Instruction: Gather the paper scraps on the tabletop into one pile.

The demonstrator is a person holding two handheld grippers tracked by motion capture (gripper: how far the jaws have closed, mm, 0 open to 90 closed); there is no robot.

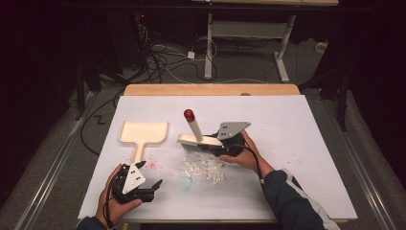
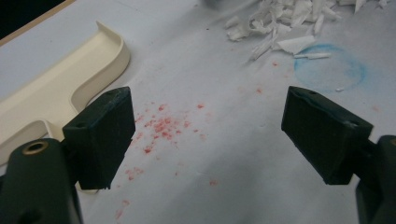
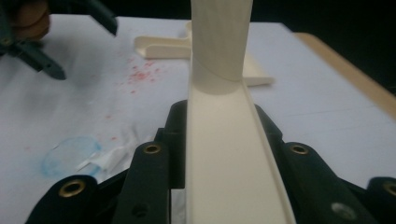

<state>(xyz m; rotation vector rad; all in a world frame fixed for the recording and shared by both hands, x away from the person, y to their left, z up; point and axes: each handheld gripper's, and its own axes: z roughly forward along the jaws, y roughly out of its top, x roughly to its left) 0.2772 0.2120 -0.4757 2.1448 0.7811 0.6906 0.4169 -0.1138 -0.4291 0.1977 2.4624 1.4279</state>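
The right gripper [image 1: 221, 143] pinches the cream head of the brush [image 1: 199, 139] between its jaws, bristles down on the white sheet [image 1: 287, 124] at the far edge of the pile of paper scraps [image 1: 203, 168], the red-tipped handle slanting up and away; the left gripper [image 1: 155, 187] hovers near the front edge with its jaws spread wide and empty, just beside the handle of the dustpan [image 1: 143, 132]; red specks [image 2: 161, 126] dot the sheet between them.
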